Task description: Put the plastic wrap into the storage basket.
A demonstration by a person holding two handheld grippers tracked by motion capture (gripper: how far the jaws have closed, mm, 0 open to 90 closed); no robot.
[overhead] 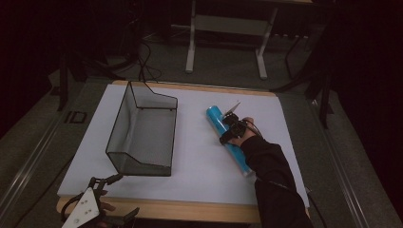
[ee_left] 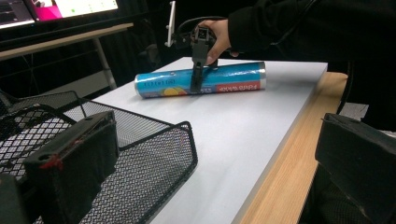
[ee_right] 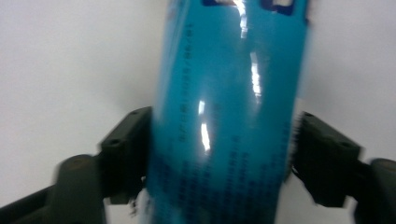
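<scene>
A glossy blue tube-shaped can lies on its side on the white tabletop, right of centre. My right gripper comes down over its middle, and in the right gripper view both black pads press against the sides of the can. The left gripper view shows the same grip on the can from across the table. My left gripper sits at the near left corner, jaws wide open and holding nothing. A black wire mesh basket stands just beyond it.
The mesh basket's near wall rises right in front of my left jaws. A wooden strip edges the table's near side. A white desk frame stands on the floor behind the table, and a lit monitor is off to one side.
</scene>
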